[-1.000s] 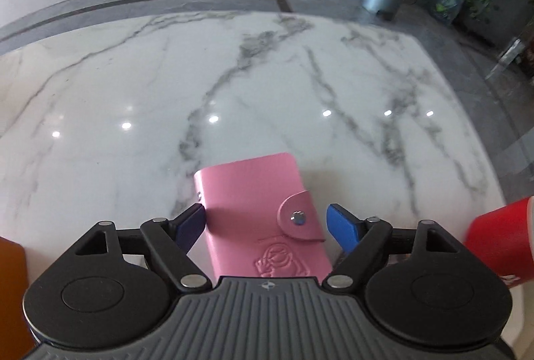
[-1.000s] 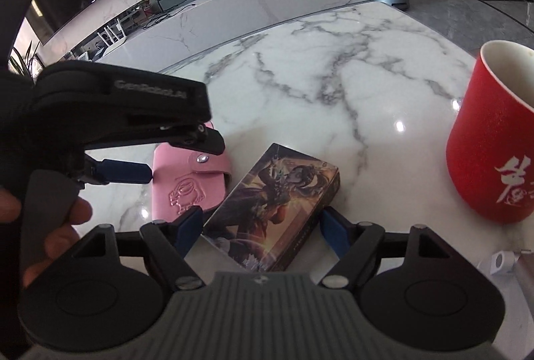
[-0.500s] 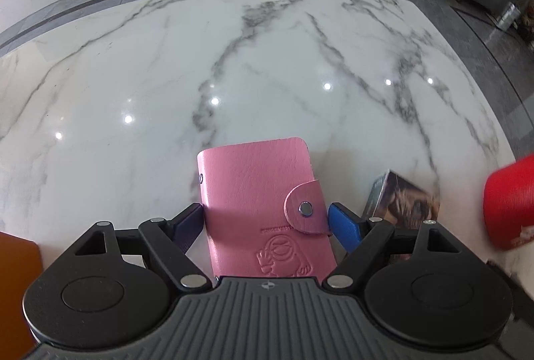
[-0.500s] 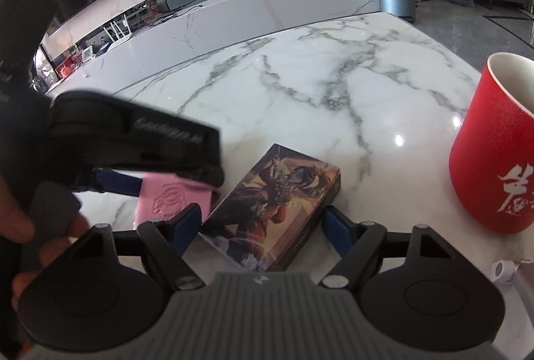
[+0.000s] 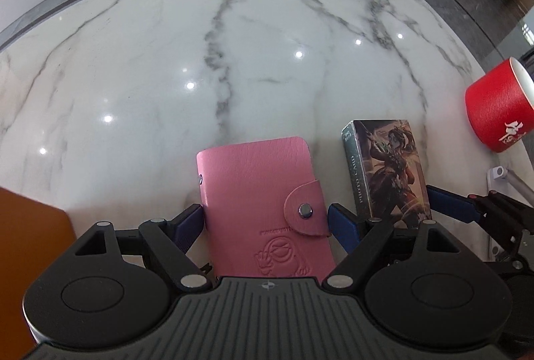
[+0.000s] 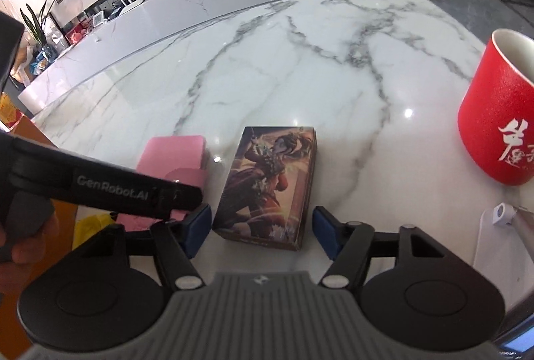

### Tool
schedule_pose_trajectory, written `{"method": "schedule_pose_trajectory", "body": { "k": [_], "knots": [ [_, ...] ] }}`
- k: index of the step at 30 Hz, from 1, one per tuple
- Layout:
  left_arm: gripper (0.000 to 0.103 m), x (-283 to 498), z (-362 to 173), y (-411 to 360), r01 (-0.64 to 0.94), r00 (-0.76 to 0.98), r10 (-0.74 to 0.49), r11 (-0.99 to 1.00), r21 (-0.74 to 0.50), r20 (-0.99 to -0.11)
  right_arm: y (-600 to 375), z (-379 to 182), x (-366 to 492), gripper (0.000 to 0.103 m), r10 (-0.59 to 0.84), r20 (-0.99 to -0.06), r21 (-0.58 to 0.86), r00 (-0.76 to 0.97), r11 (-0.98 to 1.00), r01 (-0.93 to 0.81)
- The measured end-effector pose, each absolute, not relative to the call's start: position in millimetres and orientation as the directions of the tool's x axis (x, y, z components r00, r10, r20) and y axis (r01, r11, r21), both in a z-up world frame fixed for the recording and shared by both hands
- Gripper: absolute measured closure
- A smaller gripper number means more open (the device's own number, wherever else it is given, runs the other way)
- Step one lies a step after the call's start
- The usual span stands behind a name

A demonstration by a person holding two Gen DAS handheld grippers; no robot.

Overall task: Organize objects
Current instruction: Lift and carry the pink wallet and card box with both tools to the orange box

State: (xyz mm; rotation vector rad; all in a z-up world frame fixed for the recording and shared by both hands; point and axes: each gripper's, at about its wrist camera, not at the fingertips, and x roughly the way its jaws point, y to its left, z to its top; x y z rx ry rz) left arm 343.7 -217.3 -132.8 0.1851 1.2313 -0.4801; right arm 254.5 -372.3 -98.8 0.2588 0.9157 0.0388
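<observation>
Marble surface (image 5: 253, 59) is carrying everything you are working with. Your left gripper (image 5: 265, 219) is pinching the pink card wallet (image 5: 260, 199), its blue pads pressing on both long edges while the wallet is lying flat with its snap flap facing up. Just right of it, the photo card box (image 6: 267, 183) is lying flat between the spread pads of your right gripper (image 6: 262, 231); a gap is showing on each side, so nothing is being squeezed there. Far to the right, the red mug (image 6: 497, 119) is standing upright, well apart from the box. An orange item (image 5: 30, 246) is sitting at the near left edge.
</observation>
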Motion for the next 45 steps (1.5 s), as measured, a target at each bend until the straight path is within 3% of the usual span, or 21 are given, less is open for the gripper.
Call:
{"method": "schedule_pose_trajectory", "body": {
  "k": [5, 11, 14, 16, 17, 28, 45],
  "knots": [
    [0.006, 344, -134, -217, 0.425, 0.265, -0.249, 0.897, -0.119, -0.932, -365, -103, 260, 0.02, 0.121, -0.758, 0.208, 0.641, 0.976, 0.062],
    [0.004, 345, -137, -225, 0.417, 0.285, -0.208, 0.906, -0.074, -0.936, -357, -110, 265, 0.019, 0.017, -0.738, 0.082, 0.675, 0.995, 0.064],
    [0.004, 341, -139, -231, 0.43, 0.316, -0.172, 0.903, -0.021, -0.933, -351, -112, 263, 0.025, -0.024, -0.733, 0.017, 0.68, 0.998, 0.054],
    [0.004, 338, -140, -232, 0.426, 0.331, -0.158, 0.905, -0.002, -0.93, -348, -111, 261, 0.034, -0.031, -0.732, -0.012, 0.681, 0.999, 0.033],
    [0.004, 337, -140, -233, 0.431, 0.335, -0.155, 0.902, 0.005, -0.929, -347, -110, 261, 0.039, -0.028, -0.735, -0.01, 0.678, 0.999, 0.031],
    [0.009, 328, -129, -217, 0.413, 0.328, -0.219, 0.908, -0.069, -0.919, -351, -107, 249, 0.04, -0.004, -0.765, 0.022, 0.644, 0.999, 0.032],
    [0.01, 285, -41, -183, 0.479, 0.358, -0.372, 0.86, -0.173, -0.857, -334, -66, 201, 0.041, 0.111, -0.769, 0.166, 0.629, 0.986, 0.029]
  ]
}}
